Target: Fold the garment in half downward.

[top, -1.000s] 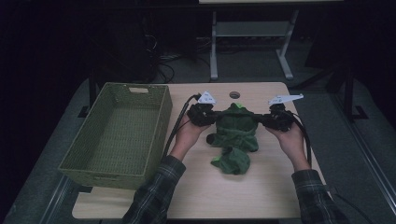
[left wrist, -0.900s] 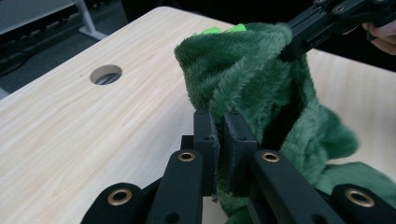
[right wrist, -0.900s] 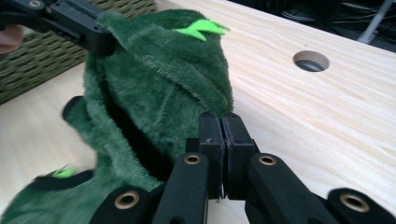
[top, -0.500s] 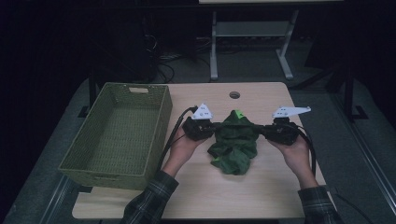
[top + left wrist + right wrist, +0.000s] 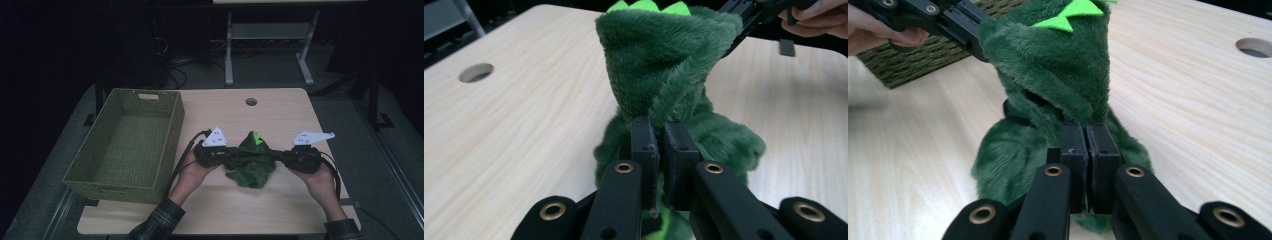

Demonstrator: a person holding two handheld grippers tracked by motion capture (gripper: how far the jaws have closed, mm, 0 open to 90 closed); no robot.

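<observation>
The green plush garment (image 5: 251, 162) hangs stretched between both grippers, just right of the woven basket (image 5: 127, 142) on the desk (image 5: 280, 110). The left gripper (image 5: 229, 156) is clamped on one edge of it, the right gripper (image 5: 280, 157) on the opposite edge.

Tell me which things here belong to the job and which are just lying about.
In the job:
- green plush garment, pinched from both sides
- left gripper, jaws shut on it
- right gripper, jaws shut on it
- woven basket, probably its destination

Lying about:
- table's cable hole
- metal stand behind the table
</observation>
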